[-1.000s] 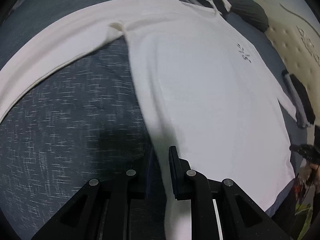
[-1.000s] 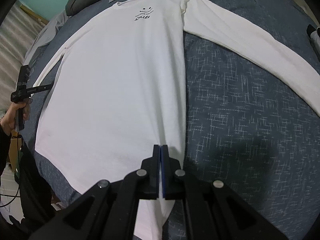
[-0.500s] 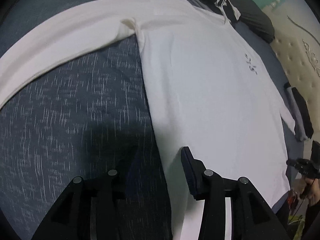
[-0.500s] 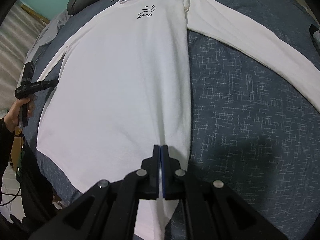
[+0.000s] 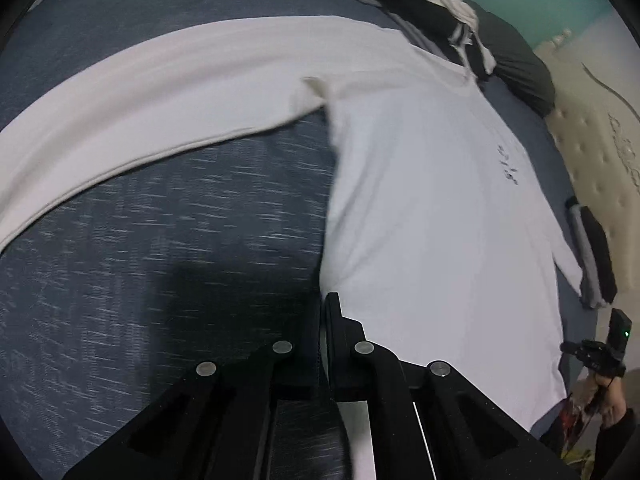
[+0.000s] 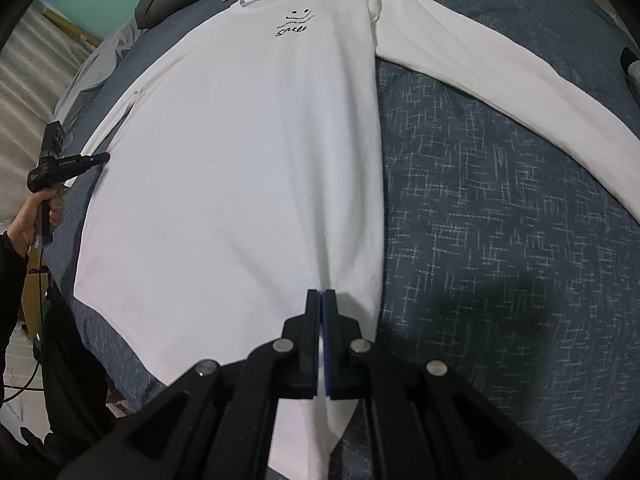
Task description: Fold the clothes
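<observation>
the white long-sleeved shirt (image 6: 240,168) lies spread flat, front up, on the dark blue bedspread (image 6: 500,240), its collar far from the cameras, its hem toward them and both sleeves stretched out to the sides. the right claw (image 6: 321,300) has its jaws pressed together on the hem near the shirt's right corner, and small creases run from the pinch into the cloth. the left claw (image 5: 323,308) is also closed, right at the shirt's left side edge near the hem; it looks to be pinching that edge, though the cloth between the jaws is mostly hidden.

the scene fits a shirt held at both bottom corners, either being smoothed flat or about to be lifted into a fold; which one is not settled here.

what could go wrong: each grip sits very near an edge, so a pull could slide thin cloth out of the jaws, the left one most likely. uneven pulling would skew the body and drag the sleeves into wrinkles.

the right view shows the smile print (image 6: 294,26) and the whole body, plus a hand (image 6: 30,220) holding the other tool at the left side. the left view is blurred, but shows a pile of dark clothes (image 5: 460,32) beyond the collar, a folded dark item (image 5: 592,256) by the far sleeve, and a cream padded headboard (image 5: 600,140).
</observation>
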`<state>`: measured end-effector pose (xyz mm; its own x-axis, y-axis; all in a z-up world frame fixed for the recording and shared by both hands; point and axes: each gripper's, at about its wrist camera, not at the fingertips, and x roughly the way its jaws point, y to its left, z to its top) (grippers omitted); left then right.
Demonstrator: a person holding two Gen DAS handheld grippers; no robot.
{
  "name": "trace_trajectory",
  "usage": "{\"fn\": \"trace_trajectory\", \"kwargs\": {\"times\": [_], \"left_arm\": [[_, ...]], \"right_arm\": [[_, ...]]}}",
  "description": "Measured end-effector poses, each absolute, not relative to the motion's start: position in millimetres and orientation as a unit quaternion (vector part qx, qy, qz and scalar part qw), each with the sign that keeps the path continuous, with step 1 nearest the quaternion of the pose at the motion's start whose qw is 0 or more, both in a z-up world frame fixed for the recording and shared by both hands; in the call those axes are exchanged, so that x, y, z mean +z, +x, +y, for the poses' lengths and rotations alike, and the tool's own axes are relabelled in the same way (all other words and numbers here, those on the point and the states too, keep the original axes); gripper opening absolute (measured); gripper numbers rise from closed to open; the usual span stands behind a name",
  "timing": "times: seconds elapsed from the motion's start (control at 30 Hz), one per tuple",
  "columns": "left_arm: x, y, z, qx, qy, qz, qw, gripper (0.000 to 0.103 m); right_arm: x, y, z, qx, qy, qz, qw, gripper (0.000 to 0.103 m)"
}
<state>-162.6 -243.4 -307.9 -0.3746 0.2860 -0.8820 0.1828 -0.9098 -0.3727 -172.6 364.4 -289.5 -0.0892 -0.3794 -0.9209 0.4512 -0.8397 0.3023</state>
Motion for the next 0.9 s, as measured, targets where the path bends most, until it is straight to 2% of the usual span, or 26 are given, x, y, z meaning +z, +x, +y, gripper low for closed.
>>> {"fn": "trace_trajectory", "kwargs": {"times": [0.3,0.43,0.7,0.8,0.83,0.87,0.9], "left_arm": [[-323.2,-134.8,-218.0,0.787,-0.575,-0.222,0.041,0.005],[-327.3,-136.8,-209.1,0.782,-0.582,-0.217,0.046,0.020],[-335.8,-140.5,-191.3,0.772,-0.598,-0.207,0.057,0.020],[-338.2,-138.3,-184.5,0.774,-0.599,-0.194,0.060,0.020],[-338.7,-137.6,-182.0,0.775,-0.600,-0.188,0.061,0.016],[-339.0,-137.8,-179.4,0.776,-0.600,-0.184,0.061,0.000],[-338.5,-140.7,-176.4,0.777,-0.600,-0.183,0.061,0.000]], "right_arm": [[-288.3,-169.9,361.9,-0.736,0.615,0.028,0.283,0.001],[-288.2,-170.5,364.8,-0.735,0.616,0.024,0.283,0.001],[-284.8,-167.1,369.6,-0.733,0.615,0.025,0.289,0.001],[-284.0,-167.8,368.8,-0.734,0.615,0.026,0.288,0.001],[-283.9,-168.2,367.2,-0.734,0.615,0.026,0.287,0.001],[-283.5,-168.0,368.3,-0.735,0.614,0.025,0.287,0.001],[-282.7,-167.7,372.6,-0.735,0.614,0.025,0.286,0.001]]}}
